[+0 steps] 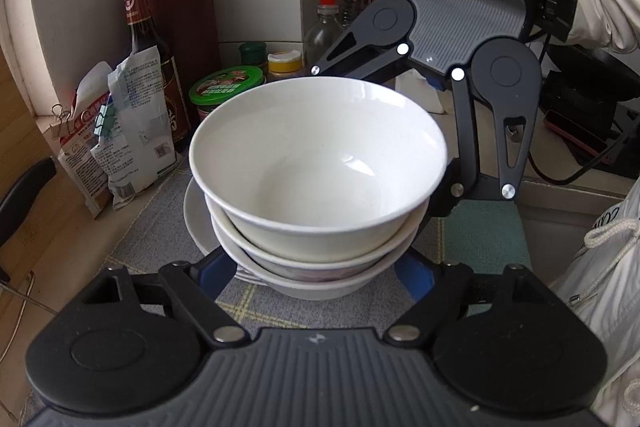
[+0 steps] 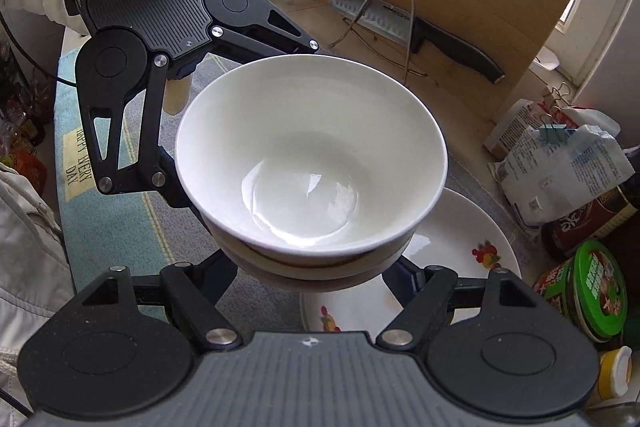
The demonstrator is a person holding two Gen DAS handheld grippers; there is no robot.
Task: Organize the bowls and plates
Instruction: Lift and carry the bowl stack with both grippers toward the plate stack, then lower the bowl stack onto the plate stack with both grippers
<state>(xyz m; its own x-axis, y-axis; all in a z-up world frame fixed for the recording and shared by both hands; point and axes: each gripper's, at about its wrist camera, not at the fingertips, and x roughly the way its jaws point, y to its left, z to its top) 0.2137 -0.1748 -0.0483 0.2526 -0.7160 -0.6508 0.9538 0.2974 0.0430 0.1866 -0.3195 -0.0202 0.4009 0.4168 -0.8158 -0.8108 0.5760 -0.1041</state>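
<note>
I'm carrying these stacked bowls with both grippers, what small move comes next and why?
Probably ease the bowl stack over the flowered plate and lower it. Left gripper and right gripper each clamp the stack's lower bowls from opposite sides, and in the right wrist view the plate lies just beside and below it.

Bags (image 1: 116, 131), bottle (image 1: 152, 67) and jars (image 1: 228, 91) crowd the counter beside the bowl stack (image 1: 316, 187). Cutting board (image 2: 460, 7) and knife (image 2: 420, 31) block the far side. Patterned mat (image 2: 104, 227) lies open.
</note>
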